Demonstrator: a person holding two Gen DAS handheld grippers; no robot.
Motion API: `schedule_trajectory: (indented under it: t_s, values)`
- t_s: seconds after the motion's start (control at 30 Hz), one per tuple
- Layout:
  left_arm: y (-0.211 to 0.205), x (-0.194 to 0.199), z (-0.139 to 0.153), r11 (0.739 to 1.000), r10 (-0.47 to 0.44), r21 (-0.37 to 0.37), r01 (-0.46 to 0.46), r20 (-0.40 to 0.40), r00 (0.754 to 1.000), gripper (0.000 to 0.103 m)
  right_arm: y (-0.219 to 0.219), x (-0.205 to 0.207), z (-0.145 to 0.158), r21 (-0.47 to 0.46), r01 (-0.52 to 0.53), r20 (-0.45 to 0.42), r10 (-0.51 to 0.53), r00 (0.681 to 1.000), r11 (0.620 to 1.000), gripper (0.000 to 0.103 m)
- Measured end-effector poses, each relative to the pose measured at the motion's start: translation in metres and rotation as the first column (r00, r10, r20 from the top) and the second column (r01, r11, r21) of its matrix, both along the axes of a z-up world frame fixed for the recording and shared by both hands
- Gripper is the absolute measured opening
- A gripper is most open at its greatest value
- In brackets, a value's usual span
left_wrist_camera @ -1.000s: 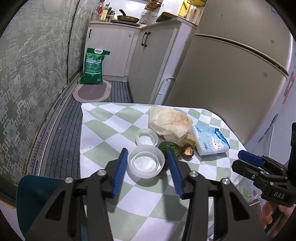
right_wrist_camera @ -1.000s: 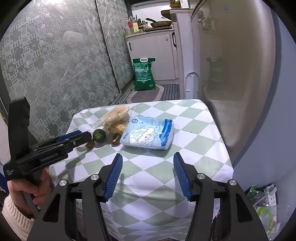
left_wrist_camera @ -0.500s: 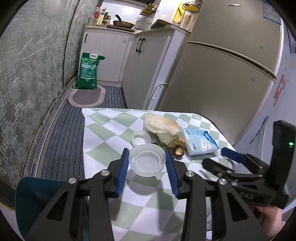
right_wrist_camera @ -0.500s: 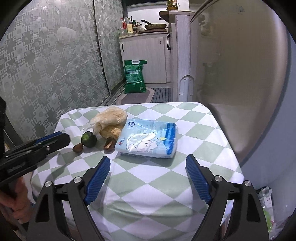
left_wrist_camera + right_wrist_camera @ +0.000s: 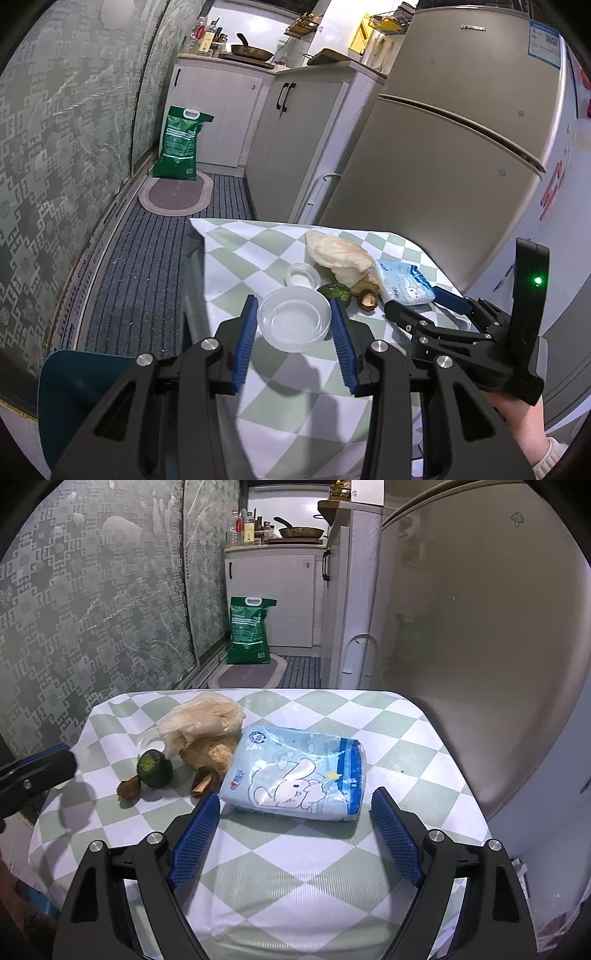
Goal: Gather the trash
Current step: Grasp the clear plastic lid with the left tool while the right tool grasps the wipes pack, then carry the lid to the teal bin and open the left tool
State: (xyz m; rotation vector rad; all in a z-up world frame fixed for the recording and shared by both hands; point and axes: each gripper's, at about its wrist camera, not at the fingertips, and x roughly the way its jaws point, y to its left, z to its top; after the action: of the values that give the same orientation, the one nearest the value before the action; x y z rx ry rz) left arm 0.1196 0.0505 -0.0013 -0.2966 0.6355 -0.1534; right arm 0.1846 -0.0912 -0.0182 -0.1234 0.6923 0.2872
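A clear plastic bowl (image 5: pixel 294 323) sits between the fingers of my left gripper (image 5: pixel 294 339), above the checkered table; whether the pads touch it I cannot tell. My right gripper (image 5: pixel 295 834) is wide open, just short of a blue tissue pack (image 5: pixel 295 771), which also shows in the left wrist view (image 5: pixel 404 284). A crumpled plastic bag (image 5: pixel 203 720), a green round fruit (image 5: pixel 154 768) and brown husk pieces (image 5: pixel 202 781) lie left of the pack. A small clear lid (image 5: pixel 302 275) lies beyond the bowl.
The table (image 5: pixel 295 878) is small, with a green-white checkered cloth. A fridge (image 5: pixel 461 147) stands close on the right, cabinets (image 5: pixel 295 140) behind. A green sack (image 5: pixel 248 629) and a rug (image 5: pixel 173 192) are on the floor. A teal chair (image 5: pixel 74 387) is at the near left.
My right gripper has opened wide and come closer to the tissue pack. My left gripper has drawn back toward the table's near edge with the bowl still between its fingers.
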Motion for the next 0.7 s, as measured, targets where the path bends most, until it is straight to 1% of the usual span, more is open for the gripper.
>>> schedule_trajectory:
  t_s: [0.23, 0.5, 0.6, 0.7]
  values:
    - [0.009, -0.006, 0.001, 1.000, 0.001, 0.000, -0.001, 0.003, 1.000, 0.042, 0.008, 0.004, -0.003, -0.032, 0.026, 0.009, -0.025, 1.000, 0.999, 0.085]
    - [0.016, -0.014, 0.003, 1.000, -0.002, 0.012, 0.001, 0.014, 1.000, 0.042, 0.012, 0.010, -0.004, -0.045, 0.055, 0.023, -0.054, 0.998, 0.997, 0.085]
    - [0.022, -0.018, 0.006, 1.000, -0.001, 0.013, 0.001, 0.022, 1.000, 0.042, 0.012, 0.011, -0.003, -0.049, 0.061, 0.024, -0.060, 0.998, 0.997, 0.074]
    - [0.029, -0.022, 0.006, 1.000, 0.005, 0.014, -0.006, 0.026, 1.000, 0.042, 0.009, 0.013, 0.001, -0.030, 0.061, 0.010, -0.061, 0.998, 0.998, 0.073]
